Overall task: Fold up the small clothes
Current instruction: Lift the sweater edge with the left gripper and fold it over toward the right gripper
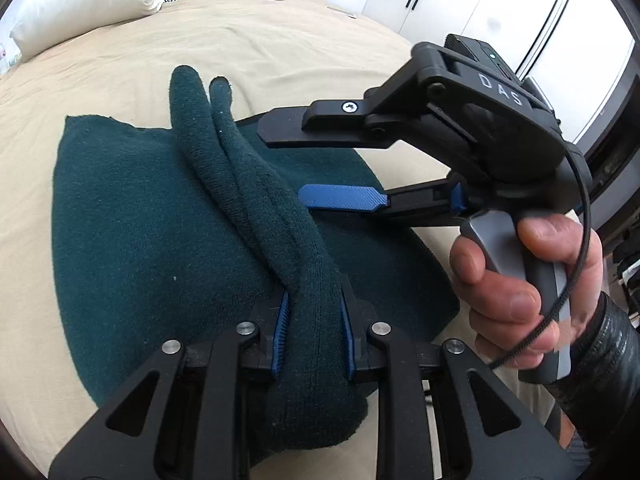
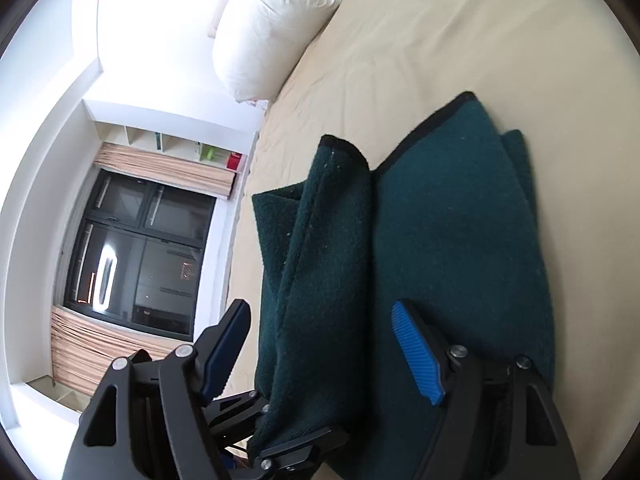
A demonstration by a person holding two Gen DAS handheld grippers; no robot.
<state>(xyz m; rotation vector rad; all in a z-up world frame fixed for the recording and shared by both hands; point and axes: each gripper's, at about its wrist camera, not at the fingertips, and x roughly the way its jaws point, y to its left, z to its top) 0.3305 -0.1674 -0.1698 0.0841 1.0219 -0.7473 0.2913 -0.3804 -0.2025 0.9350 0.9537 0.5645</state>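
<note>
1. The dark green garment is a thick knitted cloth, matt and fuzzy, with a smooth black trim along its edge.
2. The bed sheet is matt beige cloth, lightly creased.
3. The left gripper has matt black plastic arms, bright metal pins and ribbed blue pads.
4. The right gripper looks the same; its handle is smooth grey plastic.
5. The pillow is soft white cloth.

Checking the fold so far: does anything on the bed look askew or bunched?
Yes. A ridge of the dark green knit cloth stands bunched between the left gripper fingers, unflattened. The right gripper is open above it.
</note>
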